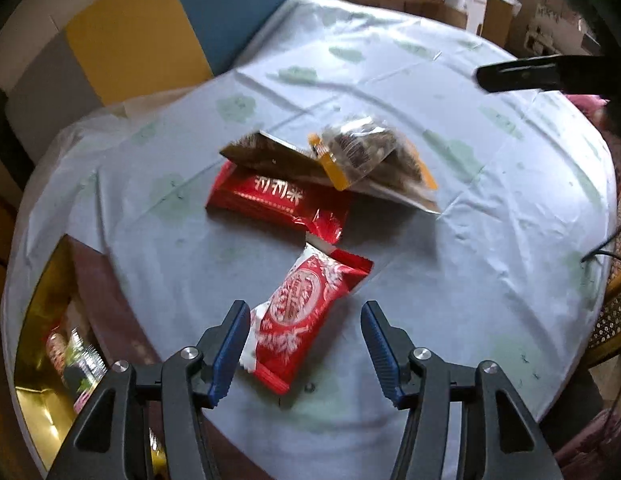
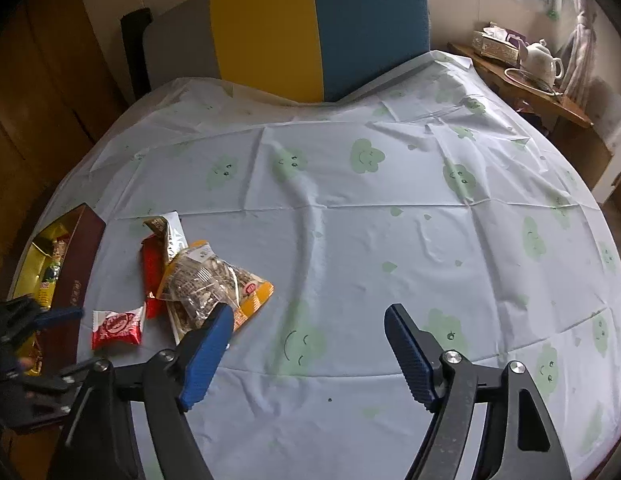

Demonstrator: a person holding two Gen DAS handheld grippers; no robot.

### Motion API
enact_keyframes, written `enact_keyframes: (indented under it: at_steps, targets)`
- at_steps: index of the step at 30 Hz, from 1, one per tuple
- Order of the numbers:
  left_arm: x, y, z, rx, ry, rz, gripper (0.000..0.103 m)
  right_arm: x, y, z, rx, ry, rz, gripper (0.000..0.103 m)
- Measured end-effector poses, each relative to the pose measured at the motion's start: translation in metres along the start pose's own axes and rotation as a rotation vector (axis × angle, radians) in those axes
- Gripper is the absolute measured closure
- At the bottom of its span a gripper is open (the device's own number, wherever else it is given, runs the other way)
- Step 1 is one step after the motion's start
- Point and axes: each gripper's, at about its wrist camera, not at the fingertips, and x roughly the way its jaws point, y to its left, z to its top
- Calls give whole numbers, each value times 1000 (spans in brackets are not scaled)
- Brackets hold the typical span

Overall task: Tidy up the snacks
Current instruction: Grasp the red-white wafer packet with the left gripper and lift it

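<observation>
A small red-and-white snack packet (image 1: pixel 310 300) (image 2: pixel 118 326) lies on the pale tablecloth (image 1: pixel 470 240). My left gripper (image 1: pixel 305 306) hangs open right over it, a blue pad on either side and neither pressing on it. Beyond it are a long red packet (image 1: pixel 270 200) (image 2: pixel 152 272), a brown-and-silver packet (image 1: pixel 266 156) (image 2: pixel 170 232) and a clear orange-edged bag of seeds (image 1: pixel 362 152) (image 2: pixel 214 276), piled together. My right gripper (image 2: pixel 310 312) stands open over bare cloth with nothing between its fingers. Its left fingertip overlaps the seed bag's near edge in that view.
A dark red box with a gold inside (image 1: pixel 42 320) (image 2: pixel 82 256) holds several snacks at the table's left edge. A yellow-and-blue panel (image 2: pixel 310 28) stands behind the table. A wooden side table with a teapot (image 2: pixel 542 60) is at the far right. A cable (image 1: pixel 602 248) runs off the right edge.
</observation>
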Motion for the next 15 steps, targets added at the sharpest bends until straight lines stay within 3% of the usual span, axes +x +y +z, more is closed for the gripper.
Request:
enact_keyframes:
  at_steps: [4,9,11,12,15]
  targets:
    - [16,1,10,10,46,-24,44,-1,0,2,2,-7,13,24]
    - [24,6,16,-46,73,-38,45,-7,-2,5,18,-27,33,23]
    - [26,5,17,-66,78,-55,55,-7,-3,5,24,-30,35,23]
    - [24,3,16,-78,69,-61,68,-7,-3,5,24,-29,33,23]
    - [17,-9,7,-124,36,-55,72,-6,0,5,11,-25,28,23]
